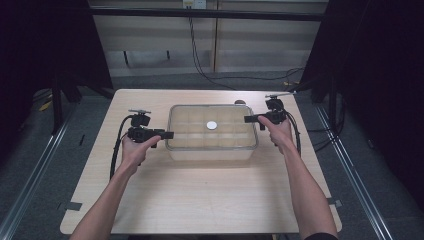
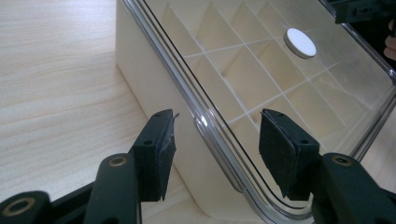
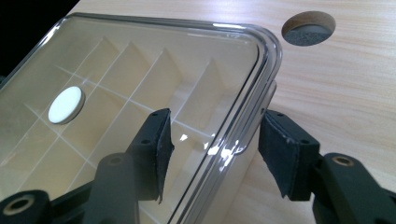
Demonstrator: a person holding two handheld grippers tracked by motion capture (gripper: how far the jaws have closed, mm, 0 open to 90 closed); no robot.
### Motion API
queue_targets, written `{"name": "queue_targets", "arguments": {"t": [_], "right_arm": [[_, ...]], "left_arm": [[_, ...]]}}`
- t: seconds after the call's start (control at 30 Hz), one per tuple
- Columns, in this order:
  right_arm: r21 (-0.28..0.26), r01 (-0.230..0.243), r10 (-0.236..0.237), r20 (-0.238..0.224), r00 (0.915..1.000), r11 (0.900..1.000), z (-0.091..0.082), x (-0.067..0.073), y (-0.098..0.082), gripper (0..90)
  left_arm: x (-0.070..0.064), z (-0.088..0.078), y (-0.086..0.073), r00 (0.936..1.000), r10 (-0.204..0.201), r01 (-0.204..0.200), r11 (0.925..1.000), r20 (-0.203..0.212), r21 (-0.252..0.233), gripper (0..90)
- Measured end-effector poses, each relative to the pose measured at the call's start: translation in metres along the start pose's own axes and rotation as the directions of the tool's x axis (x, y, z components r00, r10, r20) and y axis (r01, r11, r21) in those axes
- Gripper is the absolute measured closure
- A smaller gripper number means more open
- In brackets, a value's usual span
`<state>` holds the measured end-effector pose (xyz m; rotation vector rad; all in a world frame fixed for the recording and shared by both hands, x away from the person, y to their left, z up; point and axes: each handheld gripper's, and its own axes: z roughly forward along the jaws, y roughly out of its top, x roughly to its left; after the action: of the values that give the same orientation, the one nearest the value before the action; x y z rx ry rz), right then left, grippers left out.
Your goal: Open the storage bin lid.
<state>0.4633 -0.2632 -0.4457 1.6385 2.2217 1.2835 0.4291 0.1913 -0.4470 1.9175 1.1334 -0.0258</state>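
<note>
A cream box (image 1: 210, 154) with several inner compartments stands in the middle of the table under a clear lid (image 1: 192, 120). A white round disc (image 1: 212, 125) sits at the lid's centre. My left gripper (image 1: 167, 134) is at the box's left side, and in the left gripper view its jaws (image 2: 217, 144) stand open astride the lid's rim (image 2: 205, 126), pads clear of it. My right gripper (image 1: 248, 119) is at the box's right side near the far corner. In the right gripper view, its open jaws (image 3: 215, 140) straddle the lid's rim (image 3: 247, 116) without pressing on it.
The light wooden table (image 1: 200, 200) has a round cable hole (image 3: 308, 29) behind the box's far right corner. Dark floor and metal rails lie on both sides of the table. Cables trail from each gripper along the forearms.
</note>
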Motion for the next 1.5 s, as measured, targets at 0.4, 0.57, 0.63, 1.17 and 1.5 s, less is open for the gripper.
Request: {"name": "queue_targets", "arguments": {"t": [0.4,0.57,0.63,1.17,1.5], "right_arm": [[0.004,-0.013,0.013,-0.012,0.9998,1.000,0.007,0.000,0.003,41.9],[-0.006,-0.048,0.048,-0.037,0.9982,0.999,0.007,-0.003,0.002,45.6],[-0.008,-0.052,0.051,-0.041,0.9978,0.999,0.007,-0.004,0.001,46.1],[-0.046,-0.050,0.048,-0.039,0.9981,0.998,0.000,0.001,0.004,49.7],[-0.068,-0.048,0.045,-0.038,0.9982,0.997,-0.005,0.004,0.005,50.3]], "left_arm": [[-0.005,0.012,0.005,0.9996,-0.022,0.021,0.9997,0.019,0.014,42.6],[-0.003,0.012,0.006,0.9994,-0.026,0.026,0.9996,0.021,0.010,43.9],[-0.002,0.012,0.006,0.9989,-0.036,0.036,0.9993,0.028,0.012,44.3],[0.001,0.012,0.008,0.9981,-0.050,0.050,0.9987,0.036,0.008,46.1],[0.003,0.013,0.008,0.9977,-0.055,0.054,0.9985,0.041,0.002,45.8]]}}
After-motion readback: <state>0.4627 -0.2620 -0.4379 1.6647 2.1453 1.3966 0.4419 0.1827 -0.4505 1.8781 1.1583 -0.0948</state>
